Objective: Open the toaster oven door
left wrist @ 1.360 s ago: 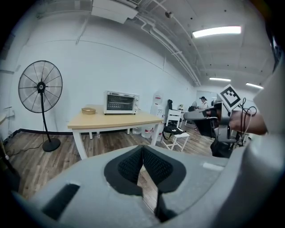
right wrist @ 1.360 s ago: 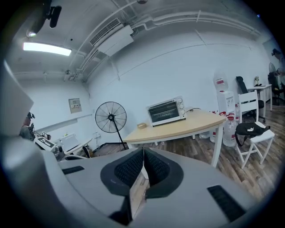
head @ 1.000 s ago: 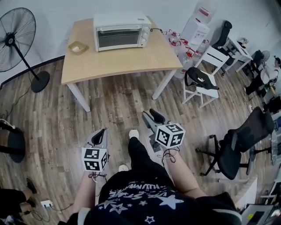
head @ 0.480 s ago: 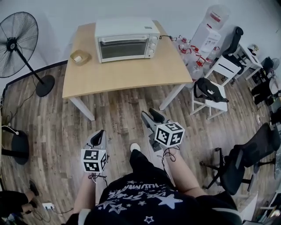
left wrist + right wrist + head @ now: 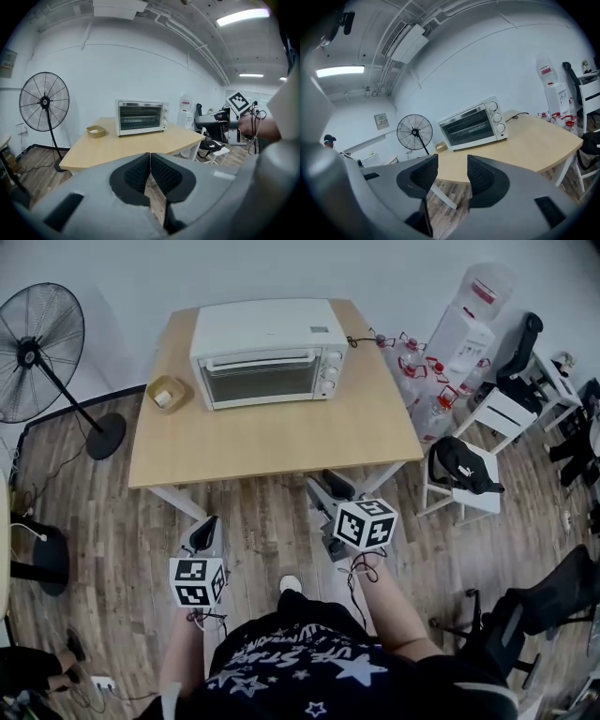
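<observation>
Fingers [image 5: 135, 174] of left gripper [image 5: 150, 155] together, table edge [image 5: 86, 160] ahead, floor [image 5: 30, 161] between

- No text, brand or number can be read with certainty in any view.
- Left gripper [image 5: 207, 524] and right gripper [image 5: 328, 486]: each cube carries black-and-white square coded markers, without letters or digits.
- Black shirt [image 5: 309, 664] on the person: white lettering among printed stars, seen upside down. The letters cannot be made out.
- Toaster oven [image 5: 267, 352]: small dark mark on its top panel and print beside the knobs, both too small to read.
- Water bottle [image 5: 487, 287]: red label, print illegible.
- Black bag [image 5: 466, 468] on the white chair [image 5: 497, 411]: white logo, not identifiable.
- Wall notice [image 5: 380, 121]: framed plate, content unreadable.
</observation>
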A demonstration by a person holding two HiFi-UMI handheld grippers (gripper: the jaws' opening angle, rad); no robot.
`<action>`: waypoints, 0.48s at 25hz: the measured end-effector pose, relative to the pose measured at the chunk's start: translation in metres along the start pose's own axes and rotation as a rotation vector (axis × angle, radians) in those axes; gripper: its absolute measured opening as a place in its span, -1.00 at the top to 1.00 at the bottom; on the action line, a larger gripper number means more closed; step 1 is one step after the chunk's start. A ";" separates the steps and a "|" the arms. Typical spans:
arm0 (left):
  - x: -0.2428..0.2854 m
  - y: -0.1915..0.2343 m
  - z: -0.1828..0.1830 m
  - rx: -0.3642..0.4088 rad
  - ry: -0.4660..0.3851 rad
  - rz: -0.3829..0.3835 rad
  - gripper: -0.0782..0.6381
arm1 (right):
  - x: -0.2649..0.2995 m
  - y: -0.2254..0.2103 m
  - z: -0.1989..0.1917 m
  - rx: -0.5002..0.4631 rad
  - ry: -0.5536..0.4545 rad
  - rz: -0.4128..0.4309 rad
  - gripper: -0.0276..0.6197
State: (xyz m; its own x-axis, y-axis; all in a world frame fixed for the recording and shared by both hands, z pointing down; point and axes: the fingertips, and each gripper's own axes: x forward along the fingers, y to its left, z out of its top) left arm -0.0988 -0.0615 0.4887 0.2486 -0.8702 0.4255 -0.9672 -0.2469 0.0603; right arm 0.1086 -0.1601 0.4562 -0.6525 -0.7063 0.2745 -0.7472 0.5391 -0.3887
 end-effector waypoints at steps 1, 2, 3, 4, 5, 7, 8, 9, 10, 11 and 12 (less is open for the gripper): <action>0.007 0.002 0.006 0.000 -0.003 0.014 0.73 | 0.006 -0.007 0.006 0.000 0.000 0.006 0.35; 0.014 0.004 0.012 -0.002 -0.006 0.028 0.73 | 0.012 -0.014 0.012 0.000 0.000 0.012 0.35; 0.020 0.006 0.017 -0.004 -0.009 0.040 0.73 | 0.018 -0.019 0.017 0.000 0.000 0.017 0.35; 0.024 0.008 0.021 -0.007 -0.012 0.051 0.73 | 0.024 -0.024 0.021 0.000 0.001 0.022 0.35; 0.028 0.009 0.024 -0.009 -0.014 0.061 0.73 | 0.029 -0.028 0.024 0.001 0.003 0.027 0.35; 0.033 0.012 0.028 -0.014 -0.012 0.078 0.73 | 0.035 -0.034 0.029 0.004 0.005 0.033 0.35; 0.034 0.014 0.030 -0.017 -0.011 0.083 0.73 | 0.038 -0.036 0.032 0.005 0.005 0.034 0.35; 0.036 0.015 0.031 -0.021 -0.010 0.086 0.73 | 0.040 -0.038 0.034 0.005 0.004 0.033 0.35; 0.037 0.017 0.033 -0.024 -0.011 0.087 0.73 | 0.043 -0.040 0.036 0.005 0.003 0.032 0.35; 0.039 0.020 0.036 -0.024 -0.013 0.088 0.73 | 0.046 -0.041 0.038 0.005 0.001 0.029 0.35; 0.042 0.022 0.039 -0.022 -0.015 0.089 0.73 | 0.048 -0.043 0.040 0.005 -0.002 0.026 0.35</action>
State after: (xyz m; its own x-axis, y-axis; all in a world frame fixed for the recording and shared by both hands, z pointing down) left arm -0.1077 -0.1199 0.4728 0.1624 -0.8946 0.4163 -0.9863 -0.1592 0.0426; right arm 0.1148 -0.2360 0.4509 -0.6712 -0.6933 0.2623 -0.7294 0.5547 -0.4004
